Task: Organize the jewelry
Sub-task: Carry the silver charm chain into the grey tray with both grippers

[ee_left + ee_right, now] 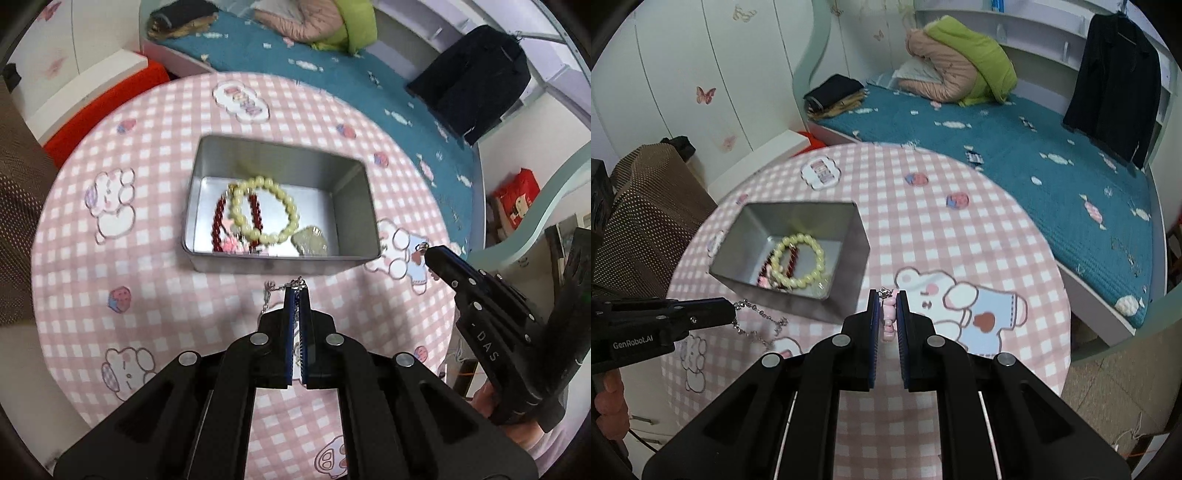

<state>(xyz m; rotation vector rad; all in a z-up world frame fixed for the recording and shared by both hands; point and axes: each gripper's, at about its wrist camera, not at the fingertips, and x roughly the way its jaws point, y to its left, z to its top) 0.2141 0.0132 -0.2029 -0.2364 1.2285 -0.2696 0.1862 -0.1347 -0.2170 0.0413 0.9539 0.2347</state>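
Left gripper: fingers pinched together on a silver chain, which trails off to its left over the pink checked tablecloth. Metal tin just ahead of it, holding a cream bead bracelet, a dark red bead bracelet and a pale brooch-like piece. Right gripper: clamped on a pink charm; tin ahead to its left.

White "GenRobot.AI" lettering on the black left gripper body, white "DAS" letters on the black right gripper arm
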